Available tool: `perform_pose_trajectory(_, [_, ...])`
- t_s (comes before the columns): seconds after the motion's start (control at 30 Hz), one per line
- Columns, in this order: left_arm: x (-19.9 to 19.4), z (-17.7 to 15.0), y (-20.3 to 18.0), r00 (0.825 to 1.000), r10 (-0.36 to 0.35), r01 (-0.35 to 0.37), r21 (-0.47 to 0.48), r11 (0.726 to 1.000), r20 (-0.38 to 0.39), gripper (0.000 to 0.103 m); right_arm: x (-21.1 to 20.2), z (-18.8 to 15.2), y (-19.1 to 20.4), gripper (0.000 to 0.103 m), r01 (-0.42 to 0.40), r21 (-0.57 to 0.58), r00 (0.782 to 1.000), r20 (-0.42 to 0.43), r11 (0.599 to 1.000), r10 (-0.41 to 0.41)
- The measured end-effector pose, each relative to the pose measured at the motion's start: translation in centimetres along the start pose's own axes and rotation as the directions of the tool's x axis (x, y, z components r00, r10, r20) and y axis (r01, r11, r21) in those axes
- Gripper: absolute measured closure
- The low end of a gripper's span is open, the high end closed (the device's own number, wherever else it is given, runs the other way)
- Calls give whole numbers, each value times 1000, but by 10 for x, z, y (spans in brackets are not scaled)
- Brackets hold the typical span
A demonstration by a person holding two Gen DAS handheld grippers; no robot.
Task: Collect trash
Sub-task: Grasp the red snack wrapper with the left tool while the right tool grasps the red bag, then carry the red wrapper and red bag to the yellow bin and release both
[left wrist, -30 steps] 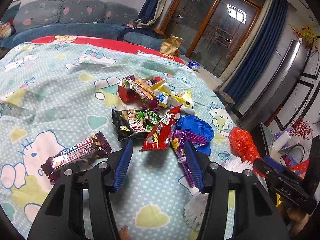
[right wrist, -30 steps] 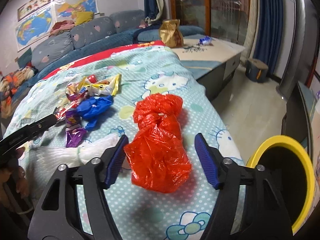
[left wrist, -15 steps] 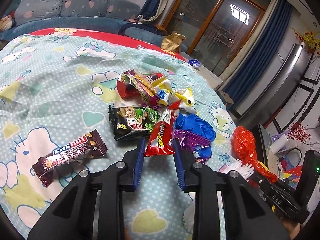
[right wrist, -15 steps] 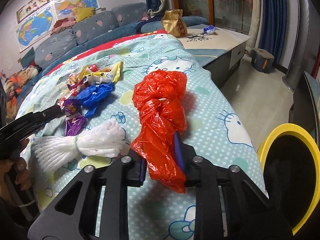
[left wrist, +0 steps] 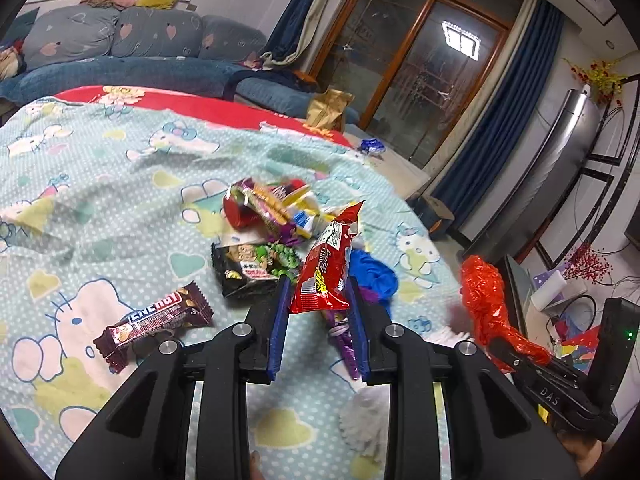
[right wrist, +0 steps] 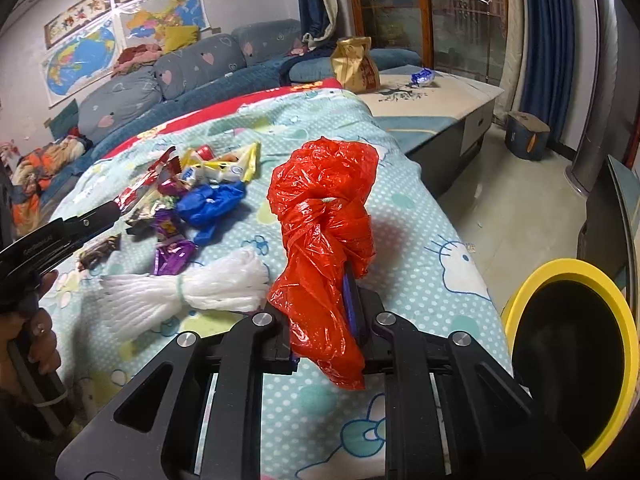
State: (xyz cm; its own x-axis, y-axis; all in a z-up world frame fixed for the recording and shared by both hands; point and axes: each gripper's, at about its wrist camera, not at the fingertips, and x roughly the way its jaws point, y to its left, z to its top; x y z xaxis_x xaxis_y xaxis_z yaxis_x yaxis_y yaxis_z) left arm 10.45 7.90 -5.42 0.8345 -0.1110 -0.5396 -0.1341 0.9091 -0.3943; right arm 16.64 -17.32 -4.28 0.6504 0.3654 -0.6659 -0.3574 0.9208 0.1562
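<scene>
Left gripper (left wrist: 318, 312) pinches a red snack wrapper (left wrist: 328, 268), right gripper (right wrist: 324, 320) closes tighter on a red plastic bag (right wrist: 324, 240) at the bed's (right wrist: 420, 216) edge; next, likely, the yellow-rimmed bin (right wrist: 568, 272).

Left gripper (left wrist: 318, 304) now clamps red snack packet (left wrist: 326, 270), lifted — right gripper (right wrist: 320, 316), closing, pinches red plastic bag (right wrist: 324, 232).

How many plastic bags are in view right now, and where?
2. The red plastic bag is pinched in the right gripper, lifted beside the bin. The blue plastic bag lies crumpled on the bedsheet by the wrapper pile. Others may hide under the wrappers.
</scene>
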Motion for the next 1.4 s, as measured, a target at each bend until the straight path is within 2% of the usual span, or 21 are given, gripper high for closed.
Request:
perform_pose_trajectory(0.63, [-31, 6, -37, 996, -73, 69, 69, 995, 47, 77, -45, 7, 13, 91, -60, -46, 996, 61, 997, 62])
perform_pose_trajectory(1.4, [-37, -5, -84, 988, -154, 147, 175, 974, 25, 77, -78, 6, -18, 91, -10, 3, 993, 118, 1000, 10])
